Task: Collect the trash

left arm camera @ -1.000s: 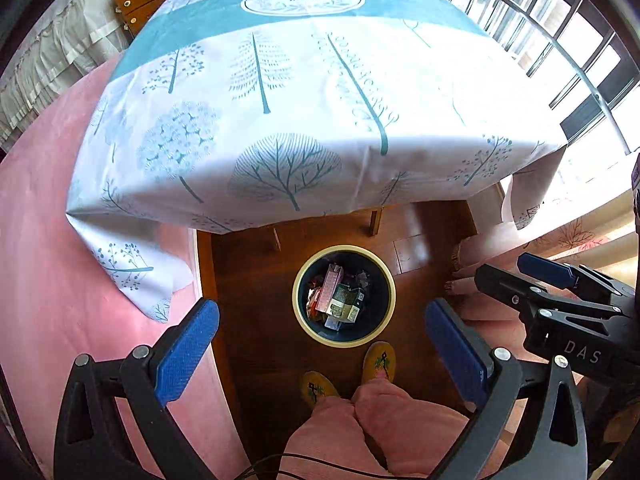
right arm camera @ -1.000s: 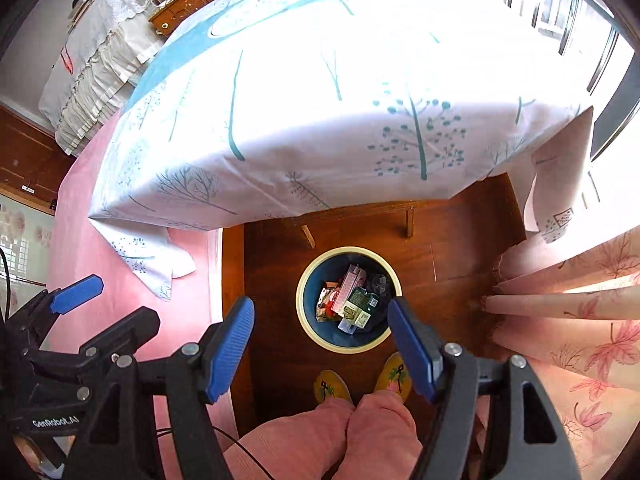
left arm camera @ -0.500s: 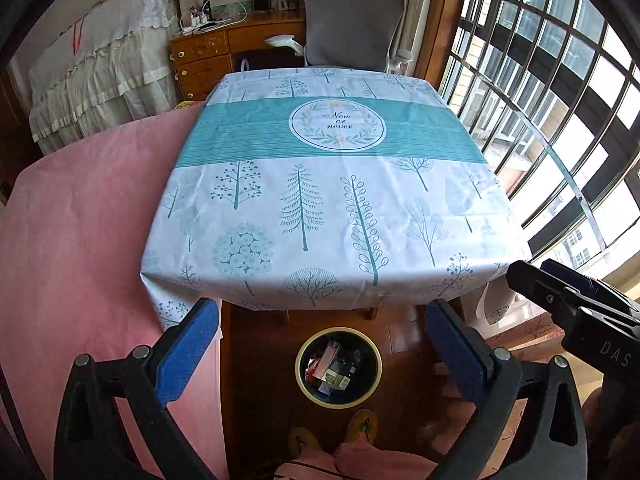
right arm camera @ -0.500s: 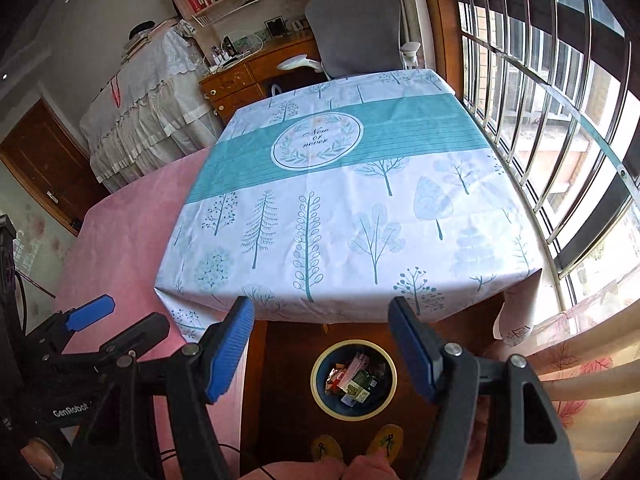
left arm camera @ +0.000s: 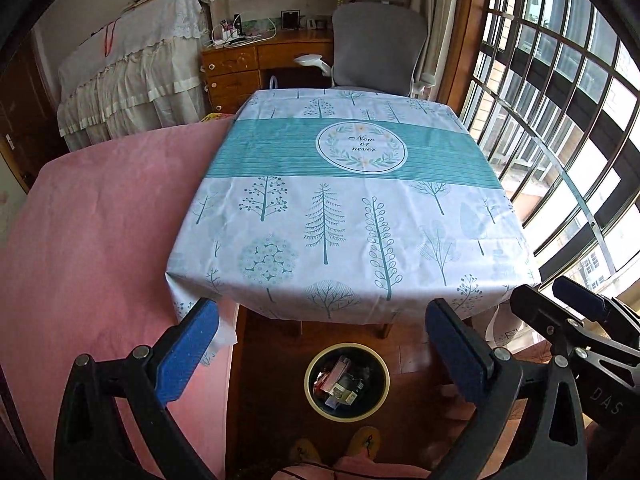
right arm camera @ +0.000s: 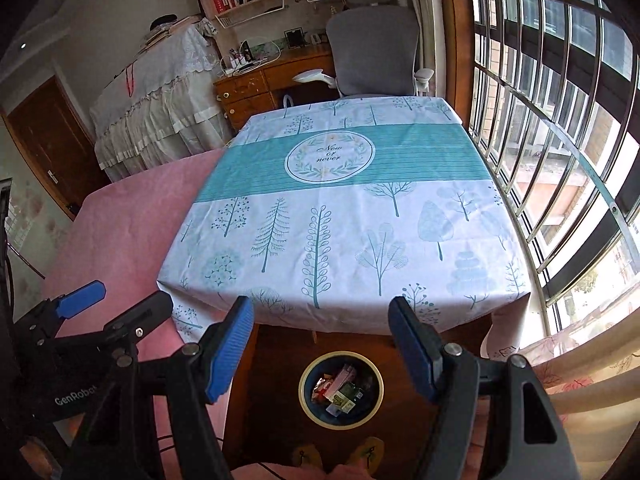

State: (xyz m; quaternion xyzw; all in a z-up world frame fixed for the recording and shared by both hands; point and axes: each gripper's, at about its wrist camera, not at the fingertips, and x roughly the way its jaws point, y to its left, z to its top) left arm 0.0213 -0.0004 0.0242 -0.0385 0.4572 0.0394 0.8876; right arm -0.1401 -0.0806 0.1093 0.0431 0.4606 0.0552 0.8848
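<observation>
A round bin with a yellow rim (left arm camera: 307, 384) (right arm camera: 301, 390) stands on the wooden floor under the near edge of the table. Inside it lie several wrappers and small packets (left arm camera: 340, 380) (right arm camera: 338, 394). My left gripper (left arm camera: 320, 340) hangs high above the bin, its blue pads wide apart with nothing between them. My right gripper (right arm camera: 322, 344) is open too, at about the same height, and holds nothing. Each gripper shows at the edge of the other's view: the right gripper (left arm camera: 540, 292) beside the left, the left gripper (right arm camera: 116, 304) beside the right.
A table under a tree-print cloth with a teal band (left arm camera: 344, 216) (right arm camera: 340, 216) fills the middle. A pink bed (left arm camera: 100, 240) lies left, a barred window (left arm camera: 560, 120) right. A grey chair (left arm camera: 376, 48) and wooden desk stand behind. The person's slippers (left arm camera: 360, 446) are just before the bin.
Both grippers have risen and tipped up. The bin has slid lower and shrunk in both views, and the table top and far room have come into sight. The jaws kept their width.
</observation>
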